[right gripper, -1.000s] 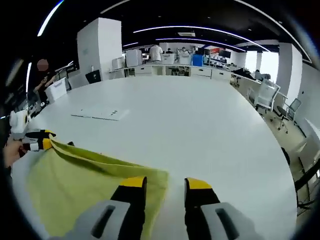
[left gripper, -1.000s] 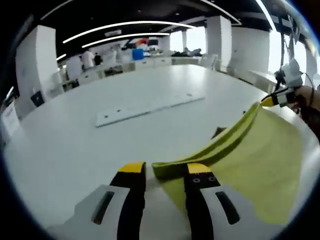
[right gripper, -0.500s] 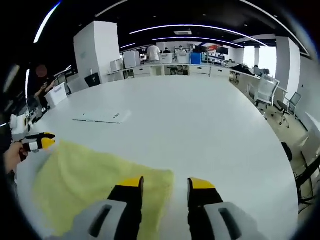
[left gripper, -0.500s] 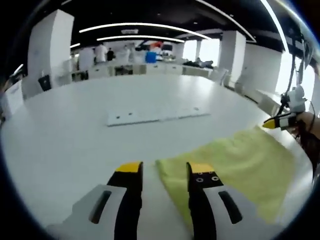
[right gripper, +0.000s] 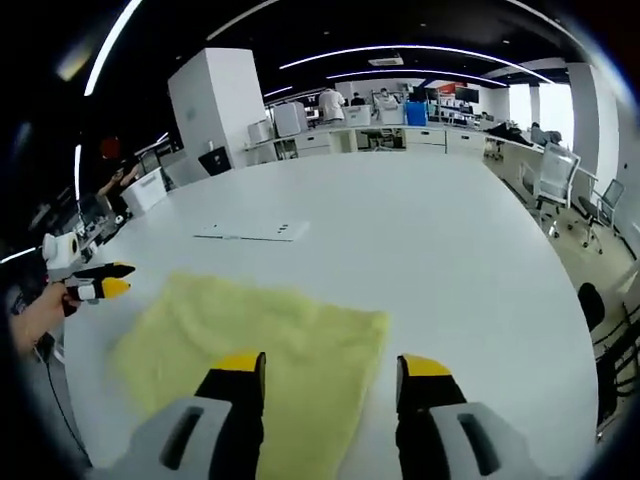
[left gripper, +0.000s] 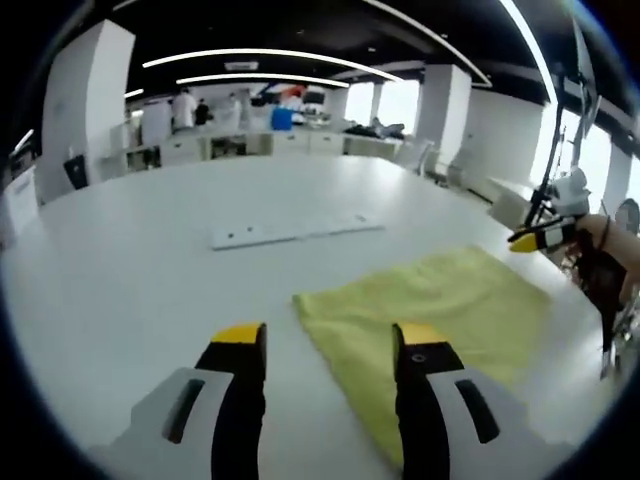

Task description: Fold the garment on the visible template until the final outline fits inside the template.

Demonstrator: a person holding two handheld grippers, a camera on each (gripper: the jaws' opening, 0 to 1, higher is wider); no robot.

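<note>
Both hand-held grippers hang over the table with their jaws spread apart and nothing between them: the left hand-held gripper [left gripper: 326, 340] in the left gripper view, the right hand-held gripper [right gripper: 332, 370] in the right gripper view. Beneath them the large white table [left gripper: 130, 270] runs back toward a row of desks, where people stand too far off to make out. On it the yellow garment [left gripper: 430, 305] lies spread flat, close to the near edge of the table; in the left gripper view one of its corners sits between the yellow-tipped jaws, and the cloth passes under the right-hand jaw. In the right gripper view the same garment [right gripper: 250, 330] reaches under both jaws. A flat white template [left gripper: 295, 228] lies on the table beyond the garment, well apart from it. Each gripper shows at the side of the other's view, held in a person's hand [right gripper: 40, 315] just off the garment's far corner.
</note>
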